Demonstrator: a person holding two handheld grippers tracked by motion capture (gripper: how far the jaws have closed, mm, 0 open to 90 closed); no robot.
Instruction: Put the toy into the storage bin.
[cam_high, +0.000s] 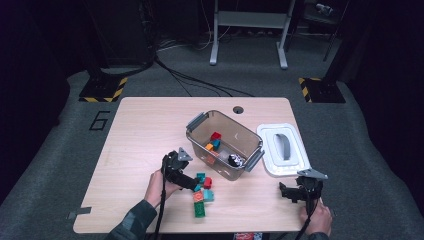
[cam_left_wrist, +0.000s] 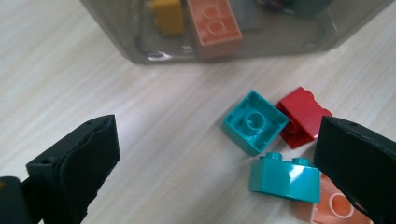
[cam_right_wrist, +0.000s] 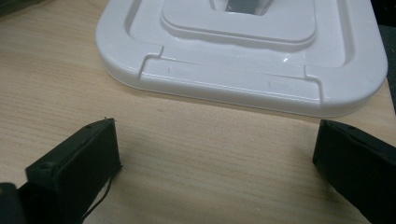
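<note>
Where the high view looks down on the worktop (cam_high: 145, 130), left tool (cam_high: 192, 184) low beside a loose cluster of bricks (cam_high: 202, 192), just short of the clear bin (cam_high: 222, 145). More bricks and a dark object inside the bin, hard to make out. White lid (cam_high: 282, 150) flat to the bin's right. Right tool (cam_high: 287, 192) near the worktop's front edge, well apart from the bricks, just in front of the lid. Black cables across the floor beyond.

Seen from the left gripper view, jaws spread wide, nothing between the pads. Upturned teal brick (cam_left_wrist: 254, 122) touching a red brick (cam_left_wrist: 303, 116); second teal brick (cam_left_wrist: 285, 179) just in front, close against the right-hand jaw. Orange brick (cam_left_wrist: 329, 210) partly hidden behind that jaw and cut off at the bottom edge. Bin wall across the top, contents blurred through it.

Seen from the right gripper view, jaws wide apart and empty over bare wood. Lid (cam_right_wrist: 243, 70) just ahead, its far part cut off at the top.
</note>
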